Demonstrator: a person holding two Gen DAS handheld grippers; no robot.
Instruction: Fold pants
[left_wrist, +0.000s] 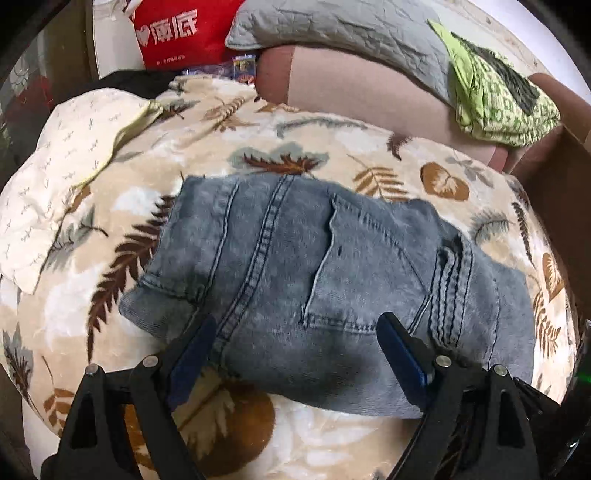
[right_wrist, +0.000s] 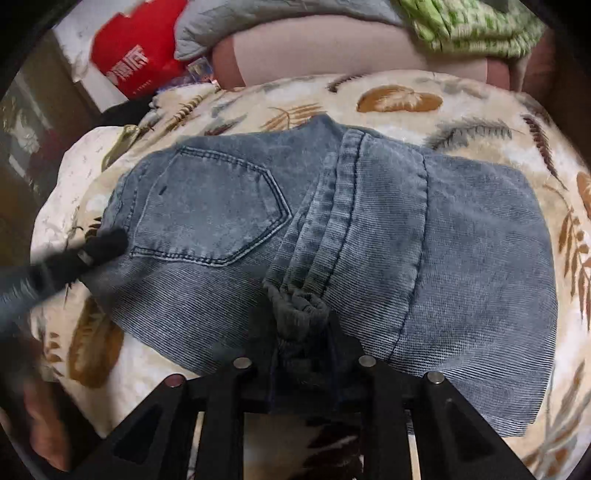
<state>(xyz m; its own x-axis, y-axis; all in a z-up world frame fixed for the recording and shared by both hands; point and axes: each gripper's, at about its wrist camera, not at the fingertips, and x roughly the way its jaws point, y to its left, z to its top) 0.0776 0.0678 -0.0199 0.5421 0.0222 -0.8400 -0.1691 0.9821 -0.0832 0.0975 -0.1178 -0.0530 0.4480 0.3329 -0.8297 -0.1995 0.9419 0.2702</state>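
Across the middle of both frames, on a leaf-printed blanket (left_wrist: 314, 147) over the bed, blue jeans (left_wrist: 332, 266) already folded into a compact packet, back pocket (right_wrist: 207, 210) on top; judged close to finished, with perhaps a final tuck or smoothing left. Lower centre of the right view, right hand-held gripper (right_wrist: 301, 332) pinching a bunched edge of denim. Lower edge of the left view, left hand-held gripper (left_wrist: 299, 332) spread wide above the jeans, gripping nothing
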